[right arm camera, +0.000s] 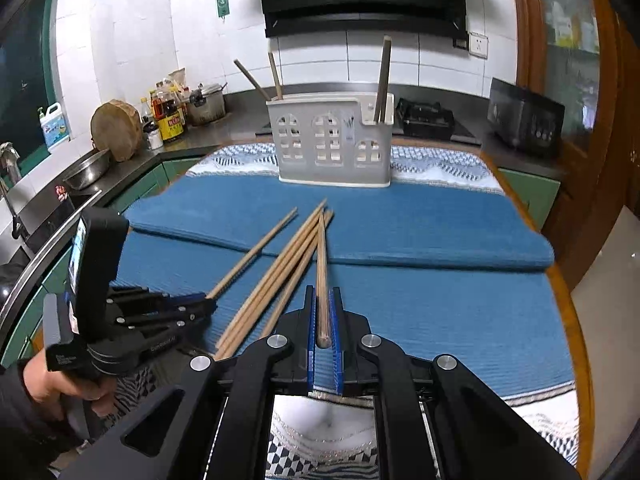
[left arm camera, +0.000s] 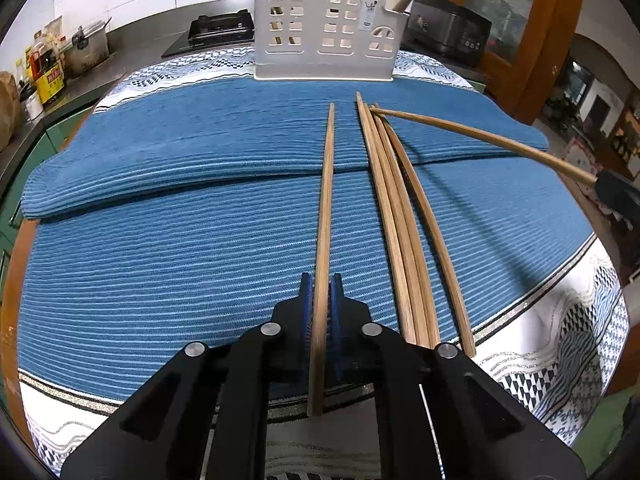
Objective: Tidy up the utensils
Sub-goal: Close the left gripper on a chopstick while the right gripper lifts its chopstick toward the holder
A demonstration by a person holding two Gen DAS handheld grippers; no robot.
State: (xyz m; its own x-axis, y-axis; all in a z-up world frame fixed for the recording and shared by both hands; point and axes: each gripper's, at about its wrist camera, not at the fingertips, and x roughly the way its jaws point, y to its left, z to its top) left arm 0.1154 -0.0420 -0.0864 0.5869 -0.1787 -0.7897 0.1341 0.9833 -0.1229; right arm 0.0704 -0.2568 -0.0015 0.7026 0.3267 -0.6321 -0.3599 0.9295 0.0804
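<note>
Low centre of each wrist frame: left hand-held gripper (left arm camera: 321, 300) and right hand-held gripper (right arm camera: 323, 312) each clamp one chopstick (left arm camera: 326, 216) near its thick end. Three more (left arm camera: 394, 216) lie on the surface; holder (left arm camera: 326, 26) upper centre. Light, stiff, slippery.

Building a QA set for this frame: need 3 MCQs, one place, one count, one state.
1. Where does the white holder stand?
A. at the far edge of the blue mat
B. on the stove
C. in the sink

2. How many loose chopsticks lie on the mat, in neither gripper?
A. one
B. three
C. six

3. What is the left gripper doing?
A. open, empty
B. shut on a chopstick
C. holding a spoon

Key: 1 A, holder sits on the cloth beyond the chopsticks. 2 B, three lie together between the two held ones. 3 B, both pads press one stick; the right gripper likewise grips another chopstick.
</note>
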